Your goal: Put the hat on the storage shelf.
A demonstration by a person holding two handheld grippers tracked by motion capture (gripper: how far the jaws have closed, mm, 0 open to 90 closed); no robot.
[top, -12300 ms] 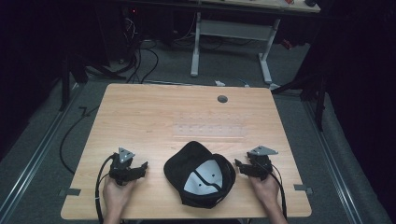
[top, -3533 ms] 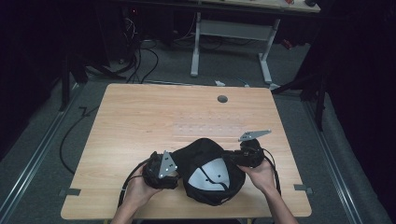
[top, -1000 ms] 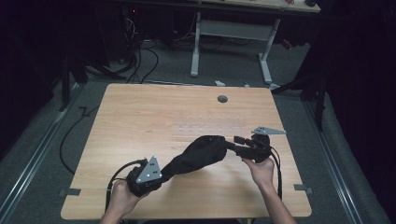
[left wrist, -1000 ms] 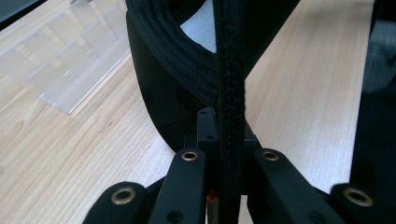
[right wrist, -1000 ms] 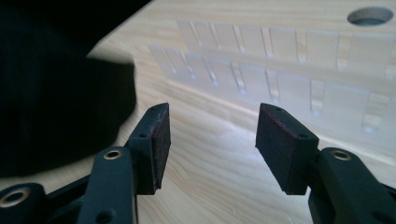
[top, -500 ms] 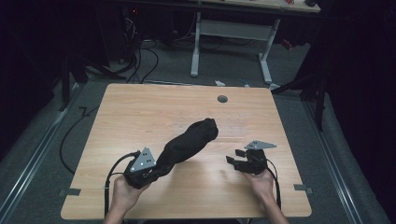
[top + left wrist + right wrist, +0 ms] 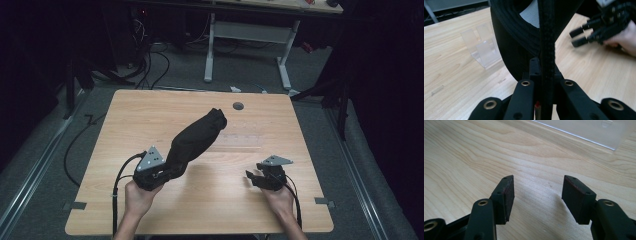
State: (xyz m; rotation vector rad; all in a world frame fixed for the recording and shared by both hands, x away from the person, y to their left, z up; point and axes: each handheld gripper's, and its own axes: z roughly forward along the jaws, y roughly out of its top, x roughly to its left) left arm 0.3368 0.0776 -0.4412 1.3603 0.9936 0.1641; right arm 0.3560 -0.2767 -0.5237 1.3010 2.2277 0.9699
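High view: the left gripper [image 7: 152,172] has its jaws clamped tight on the edge of a black cap [image 7: 195,140], holding it off the bench [image 7: 150,110] so that it slants up toward the far side. The right gripper [image 7: 265,177] sits low near the right front, jaws wide apart with nothing between them. I judge the lift done; turning or setting the cap down remains. The bench is pale wood with a clear plastic stand [image 7: 482,47] on it; beyond lie dark floor, cables and a second table.
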